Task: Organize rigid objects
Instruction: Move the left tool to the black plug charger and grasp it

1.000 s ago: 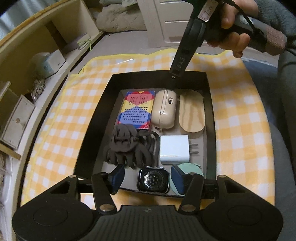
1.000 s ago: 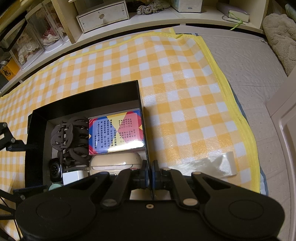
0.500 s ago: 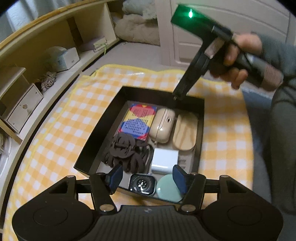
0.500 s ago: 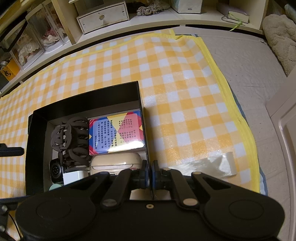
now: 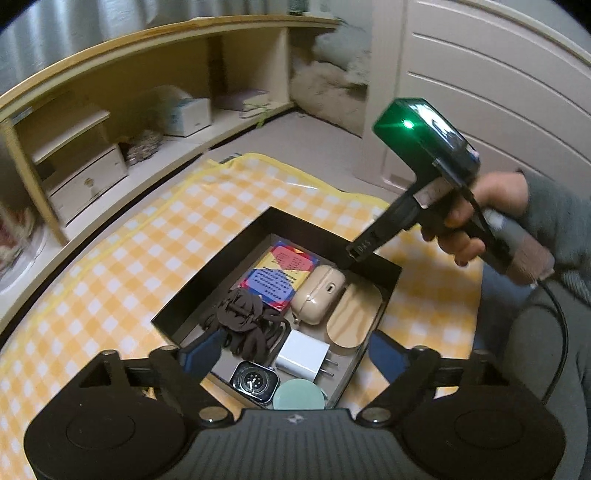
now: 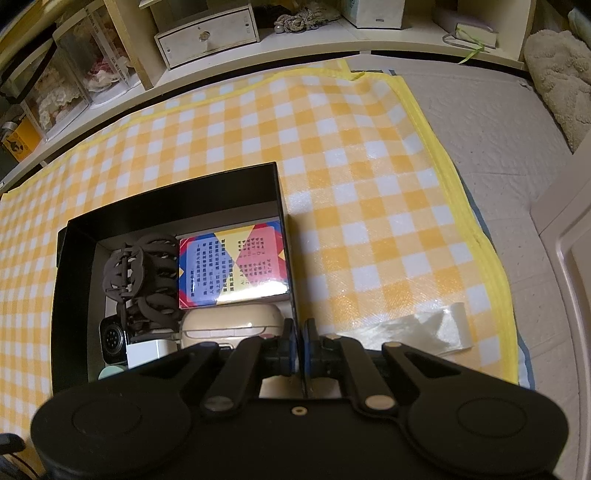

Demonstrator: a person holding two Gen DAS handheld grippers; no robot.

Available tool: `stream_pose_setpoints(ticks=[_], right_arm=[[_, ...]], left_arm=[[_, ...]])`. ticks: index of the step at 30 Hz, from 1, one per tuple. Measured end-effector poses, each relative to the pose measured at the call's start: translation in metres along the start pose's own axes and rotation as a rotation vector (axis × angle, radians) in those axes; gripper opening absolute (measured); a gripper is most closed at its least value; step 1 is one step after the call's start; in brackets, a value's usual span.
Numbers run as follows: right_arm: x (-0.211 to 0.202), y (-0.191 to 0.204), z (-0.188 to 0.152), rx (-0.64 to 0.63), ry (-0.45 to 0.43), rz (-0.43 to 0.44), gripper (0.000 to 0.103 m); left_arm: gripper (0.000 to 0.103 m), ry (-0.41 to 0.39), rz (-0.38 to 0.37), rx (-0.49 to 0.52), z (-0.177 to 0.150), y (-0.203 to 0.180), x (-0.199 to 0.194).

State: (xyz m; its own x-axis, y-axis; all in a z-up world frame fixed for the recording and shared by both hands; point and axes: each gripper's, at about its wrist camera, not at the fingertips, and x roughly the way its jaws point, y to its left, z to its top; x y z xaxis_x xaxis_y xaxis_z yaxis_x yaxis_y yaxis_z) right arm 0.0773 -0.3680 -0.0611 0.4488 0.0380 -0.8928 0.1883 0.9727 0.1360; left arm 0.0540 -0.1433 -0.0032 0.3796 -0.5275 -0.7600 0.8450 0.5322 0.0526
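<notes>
Non-task stuff: yellow/white checked mat [image 6: 369, 192] on the floor. Clear plastic wrapper [image 6: 424, 328] lying on the mat near its right edge. Wooden shelf unit [image 5: 110, 122] behind the mat: small white drawer box [image 6: 207, 33], tissue box [image 5: 186, 116], notebook [image 6: 474, 35]. Fluffy cream rug [image 6: 561, 74] far right, white door [image 5: 491, 92].

Home room: floor mat [image 6: 369, 155], wooden shelves [image 5: 110, 122], door [image 5: 480, 92].

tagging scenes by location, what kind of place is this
Most likely a lived-in room at home, worked on at floor level: a checked yellow mat spread on the floor, low wooden shelves with a small drawer box, and a fluffy cushion.
</notes>
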Motion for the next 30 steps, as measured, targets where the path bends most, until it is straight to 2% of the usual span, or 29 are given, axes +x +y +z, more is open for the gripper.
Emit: stream_pose_setpoints(ticks=[5,12,17,23,30], right_arm=[[-0.001,0.001,-0.001,-0.002,-0.002,-0.001,0.005],[-0.001,0.0,-0.001,-0.001,-0.002,0.0,0.005],[-0.001,0.0,-0.001,-0.002,-0.002,-0.001,0.005],[-0.001,0.0,-0.001,-0.001,-0.002,0.0,0.005],[-0.001,0.0,-0.002,-0.002,-0.002,-0.001,0.005]], left_arm=[[0.103,-0.009,0.028,-0.104,-0.002,0.004,-0.006],[0.103,-0.022,0.059,-0.191,-0.009,0.009,-0.009],[0.103,-0.036,0.064,-0.297,-0.017,0.02,-0.013],[0.103,-0.045,0.167,-0.435,-0.028,0.044,-0.015],[0.103,-0.048,0.346,-0.575,-0.041,0.083,-0.01]])
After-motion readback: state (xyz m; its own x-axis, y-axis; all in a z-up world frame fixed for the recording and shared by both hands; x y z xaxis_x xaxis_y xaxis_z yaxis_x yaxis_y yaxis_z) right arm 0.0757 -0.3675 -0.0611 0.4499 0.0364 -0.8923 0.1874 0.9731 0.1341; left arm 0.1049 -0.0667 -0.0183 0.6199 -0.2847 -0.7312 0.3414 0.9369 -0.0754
